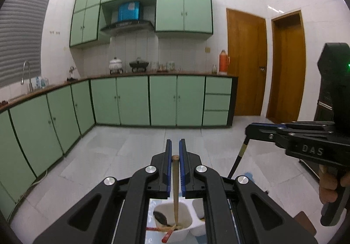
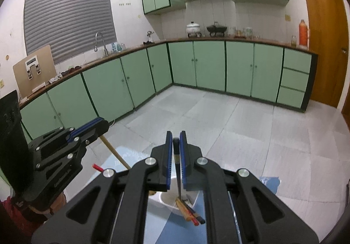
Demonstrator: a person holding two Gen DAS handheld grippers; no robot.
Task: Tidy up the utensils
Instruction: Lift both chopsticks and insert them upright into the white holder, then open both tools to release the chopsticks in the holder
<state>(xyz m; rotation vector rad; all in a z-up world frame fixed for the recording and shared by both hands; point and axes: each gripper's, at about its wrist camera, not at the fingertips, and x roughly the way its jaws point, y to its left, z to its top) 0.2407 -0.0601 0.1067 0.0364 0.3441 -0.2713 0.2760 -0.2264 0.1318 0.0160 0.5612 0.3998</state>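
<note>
Left tool: closed on a wooden stick, gripped between the blue pads near its top end; lower end down in a white cup.
Right tool: narrow, pads on both sides of a dark stick; top end of it just between the pads, lower end in the cup.
Right tool from the left camera: seen from the side at the right edge, dark stick hanging down from its tip, a hand on the grip.
Left tool from the right camera: seen from the side at the left, wooden stick slanting down from its tip toward the cup.
Cup: on a blue and white surface, directly under both tools; second white cup just beside it on the right in the left view.
Other utensils: dark spoon leaning inside the cup; red stick over its near rim; in the right view several sticks, wood, red and black, over the rim.
Background: green cabinets along the far walls, faucet at the left under a grey blind, orange flask on the far counter, brown doors at the right.
Floor: pale tiles.
</note>
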